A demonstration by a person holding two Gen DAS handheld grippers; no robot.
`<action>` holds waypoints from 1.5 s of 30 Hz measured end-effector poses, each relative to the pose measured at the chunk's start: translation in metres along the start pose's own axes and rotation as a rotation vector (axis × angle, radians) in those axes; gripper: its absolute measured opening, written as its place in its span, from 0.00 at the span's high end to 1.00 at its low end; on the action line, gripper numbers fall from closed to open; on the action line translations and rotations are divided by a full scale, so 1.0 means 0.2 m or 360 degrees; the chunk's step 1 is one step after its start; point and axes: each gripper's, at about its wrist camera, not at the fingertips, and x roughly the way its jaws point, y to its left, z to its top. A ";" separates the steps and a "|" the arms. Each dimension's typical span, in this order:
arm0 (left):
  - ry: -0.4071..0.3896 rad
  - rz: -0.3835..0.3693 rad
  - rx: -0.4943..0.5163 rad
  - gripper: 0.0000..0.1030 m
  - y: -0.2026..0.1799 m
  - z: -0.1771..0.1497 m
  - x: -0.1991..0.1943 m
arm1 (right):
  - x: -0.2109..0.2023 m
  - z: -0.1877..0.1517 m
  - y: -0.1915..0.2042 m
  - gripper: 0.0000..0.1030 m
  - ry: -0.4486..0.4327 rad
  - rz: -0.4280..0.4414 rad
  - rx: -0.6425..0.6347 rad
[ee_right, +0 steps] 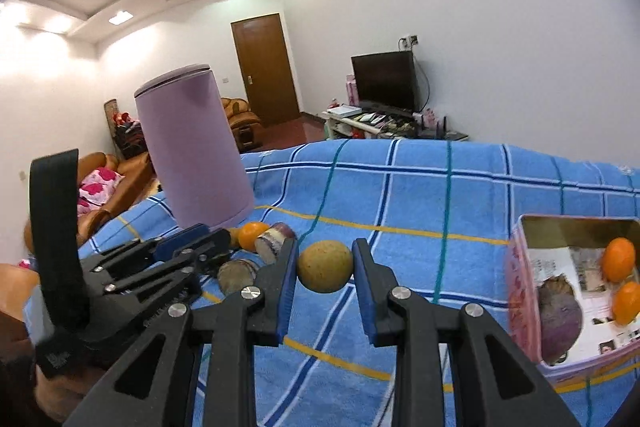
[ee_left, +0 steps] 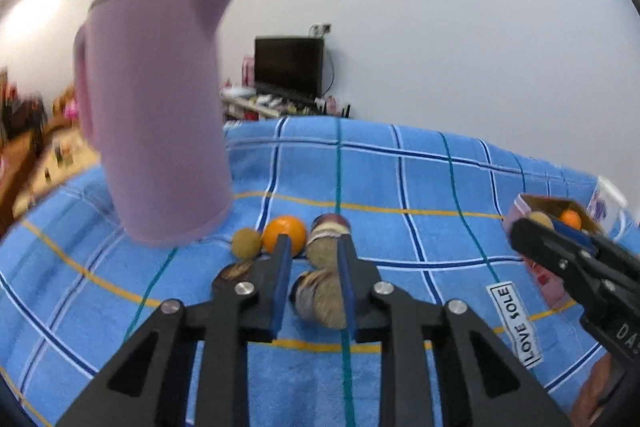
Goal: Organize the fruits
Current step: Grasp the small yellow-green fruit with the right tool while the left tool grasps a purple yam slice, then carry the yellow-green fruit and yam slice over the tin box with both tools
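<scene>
The right gripper [ee_right: 325,253] is clenched on a tan fruit [ee_right: 325,267], with a pad pressing on each side and the fruit lifted clear of the cloth [ee_right: 400,195]. The left gripper [ee_left: 313,247] has its jaws drawn to a narrow gap. Fruit shows through that gap, but I cannot tell whether either pad presses on any of it.

There are two tan fruits. One is held. The second tan fruit [ee_left: 246,243] lies on the cloth, just left of the loose orange [ee_left: 284,235].

There are three oranges. One is loose on the cloth. An upper orange [ee_right: 618,259] and a lower orange [ee_right: 626,301] sit together in the box [ee_right: 520,291].

There are four purple-skinned chunks. The far chunk [ee_left: 330,233], the near chunk [ee_left: 320,301] and a third chunk [ee_left: 236,271], half hidden under the left finger, lie on the cloth. The boxed chunk [ee_right: 560,311] is beside the two oranges.

The held fruit is round, with no long axis to speak of. The far chunk is a short cylinder on its side. In the right view its pale cut face turns toward the camera and its axis runs away behind it. The boxed chunk's long axis runs up and down in the picture.

The loose fruit clusters at the foot of one lilac jug [ee_left: 160,115]. The box lies well to the right. One label [ee_left: 516,323] is sewn to the cloth.
</scene>
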 end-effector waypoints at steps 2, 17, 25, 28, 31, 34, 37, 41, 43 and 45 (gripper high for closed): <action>0.0022 -0.0055 -0.0123 0.68 0.09 0.02 -0.02 | 0.00 0.00 -0.01 0.71 -0.0014 -0.0019 -0.0005; 0.0391 0.0096 0.0221 0.45 -0.13 -0.04 0.25 | 0.03 0.01 -0.06 0.71 0.0027 -0.0041 0.0047; 0.0384 0.0060 0.0120 0.59 -0.07 -0.04 0.25 | 0.04 0.00 -0.05 0.71 0.0048 -0.0052 0.0025; 0.0243 0.0061 0.0079 0.60 -0.04 -0.02 0.18 | 0.03 0.00 -0.04 0.71 0.0032 -0.0058 0.0018; 0.0105 0.0113 0.0060 0.60 -0.05 -0.02 0.09 | 0.00 0.00 -0.04 0.71 0.0001 -0.0046 0.0009; 0.0038 0.0107 0.0053 0.60 -0.08 -0.03 0.03 | -0.02 0.00 -0.02 0.71 -0.0031 -0.0004 -0.0001; 0.0023 0.0084 0.0048 0.60 -0.12 -0.03 0.00 | -0.04 0.00 -0.01 0.71 -0.0058 0.0026 -0.0017; -0.0003 0.0079 0.0080 0.60 -0.20 -0.02 -0.04 | -0.06 0.00 -0.01 0.71 -0.0060 0.0006 -0.0026; -0.0019 0.0077 0.0101 0.60 -0.24 -0.02 -0.07 | -0.06 -0.01 -0.02 0.71 -0.0053 -0.0018 -0.0032; -0.0031 0.0079 0.0135 0.60 -0.29 -0.03 -0.08 | -0.07 -0.01 -0.04 0.71 -0.0050 -0.0042 -0.0034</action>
